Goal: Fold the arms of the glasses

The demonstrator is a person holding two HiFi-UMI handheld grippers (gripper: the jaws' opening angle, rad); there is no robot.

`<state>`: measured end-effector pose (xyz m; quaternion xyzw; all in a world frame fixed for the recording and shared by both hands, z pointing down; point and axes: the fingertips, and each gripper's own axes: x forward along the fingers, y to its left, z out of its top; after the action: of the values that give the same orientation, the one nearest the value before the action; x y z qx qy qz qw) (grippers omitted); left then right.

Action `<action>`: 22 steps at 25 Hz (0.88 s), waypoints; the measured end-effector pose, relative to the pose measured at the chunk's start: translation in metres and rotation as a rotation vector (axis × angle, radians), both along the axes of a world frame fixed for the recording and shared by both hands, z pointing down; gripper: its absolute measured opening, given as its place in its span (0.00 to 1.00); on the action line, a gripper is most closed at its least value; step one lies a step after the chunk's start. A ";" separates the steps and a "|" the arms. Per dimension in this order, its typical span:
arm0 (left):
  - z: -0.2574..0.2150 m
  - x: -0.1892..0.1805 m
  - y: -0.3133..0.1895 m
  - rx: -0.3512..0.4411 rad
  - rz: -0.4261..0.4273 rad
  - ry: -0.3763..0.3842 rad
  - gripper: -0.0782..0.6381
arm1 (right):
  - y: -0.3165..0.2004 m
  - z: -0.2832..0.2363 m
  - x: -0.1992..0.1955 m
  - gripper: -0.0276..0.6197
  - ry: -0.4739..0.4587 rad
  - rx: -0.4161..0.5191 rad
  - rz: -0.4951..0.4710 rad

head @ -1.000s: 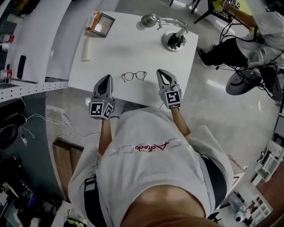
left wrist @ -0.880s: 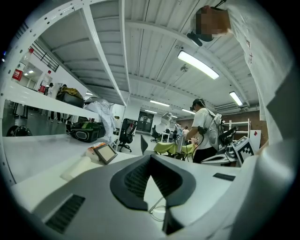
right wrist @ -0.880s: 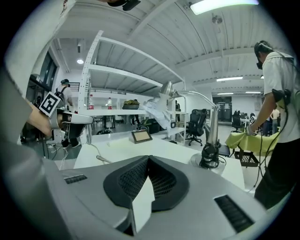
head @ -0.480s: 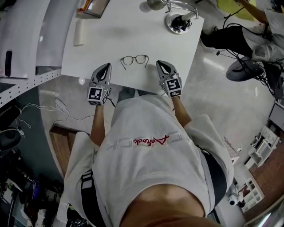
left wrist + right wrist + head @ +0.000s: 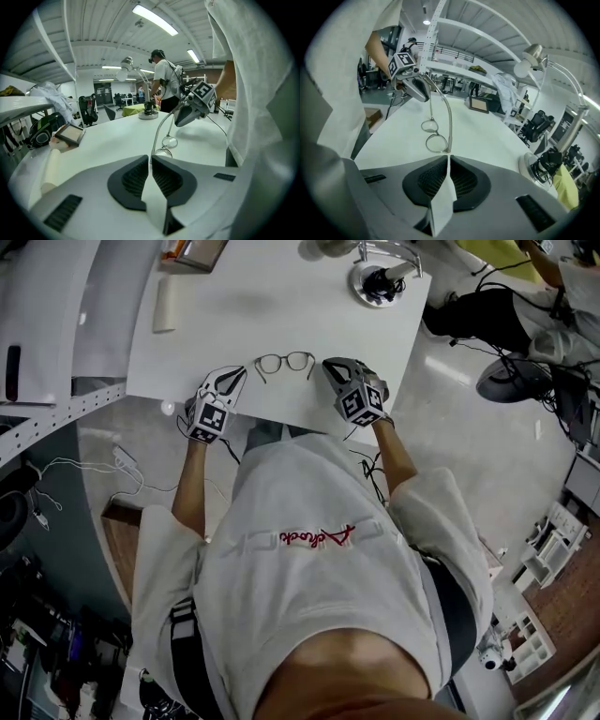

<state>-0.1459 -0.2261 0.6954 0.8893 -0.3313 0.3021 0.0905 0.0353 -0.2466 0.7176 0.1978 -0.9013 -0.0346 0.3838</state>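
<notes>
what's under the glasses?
Only the white table shows under the glasses, seen through both lenses. The thin strip beneath the frame itself is covered.

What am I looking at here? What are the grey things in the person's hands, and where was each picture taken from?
A person holds hand tongs: left tongs and right tongs, each carrying a camera. One picture looks down from the person's head; the other two look along each tongs. On the white table are glasses with unfolded arms, a desk lamp and a pale roll. Both tongs are closed, holding nothing, tips beside the glasses.
</notes>
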 end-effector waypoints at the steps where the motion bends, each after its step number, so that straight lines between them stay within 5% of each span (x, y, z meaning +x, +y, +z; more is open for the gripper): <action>1: 0.002 0.003 0.000 -0.001 0.026 -0.012 0.16 | 0.000 0.004 -0.001 0.10 0.021 -0.005 -0.029; 4: 0.007 0.007 -0.002 -0.004 0.097 -0.045 0.23 | -0.003 0.009 -0.007 0.22 0.058 -0.005 -0.095; 9: 0.012 0.013 -0.008 0.010 0.208 -0.136 0.26 | -0.012 0.004 -0.019 0.20 0.074 0.028 -0.171; 22: 0.011 0.022 -0.019 0.032 0.248 -0.150 0.24 | -0.011 0.005 -0.032 0.10 0.106 0.065 -0.267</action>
<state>-0.1244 -0.2448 0.7063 0.8997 -0.2295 0.3711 0.0133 0.0030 -0.2579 0.7228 0.0863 -0.8965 -0.1251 0.4161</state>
